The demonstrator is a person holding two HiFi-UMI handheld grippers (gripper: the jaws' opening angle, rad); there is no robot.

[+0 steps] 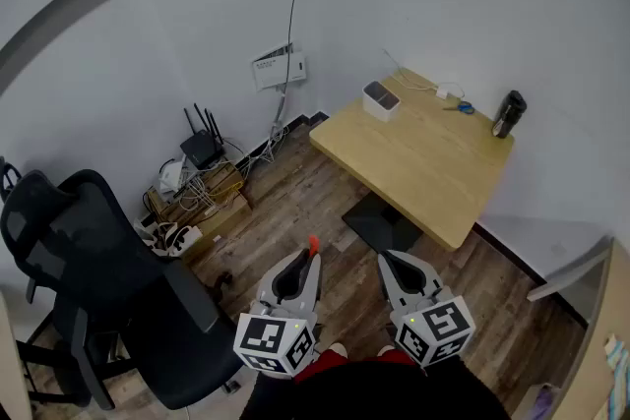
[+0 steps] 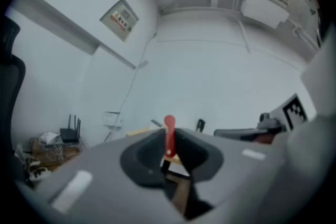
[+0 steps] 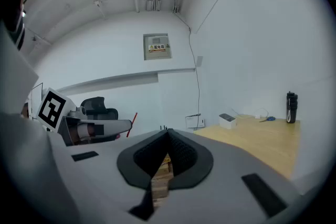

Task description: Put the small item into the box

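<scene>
A thin red item (image 1: 313, 244) sticks out from the tips of my left gripper (image 1: 308, 259), which is shut on it low in the head view. In the left gripper view the red item (image 2: 169, 131) stands upright between the closed jaws. Beside it, my right gripper (image 1: 392, 261) is shut with nothing in it; its jaws meet at the tip (image 3: 168, 135). Both hang over the wooden floor, well short of the table. A small white box (image 1: 381, 98) sits on the far corner of the wooden table (image 1: 413, 162) and shows in the right gripper view (image 3: 227, 119) too.
A black bottle (image 1: 508, 113) and a small blue object (image 1: 463, 108) with a white cable lie at the table's back edge. A black office chair (image 1: 89, 280) stands at the left. A router (image 1: 200, 148) and cardboard with tangled cables (image 1: 192, 202) sit by the wall.
</scene>
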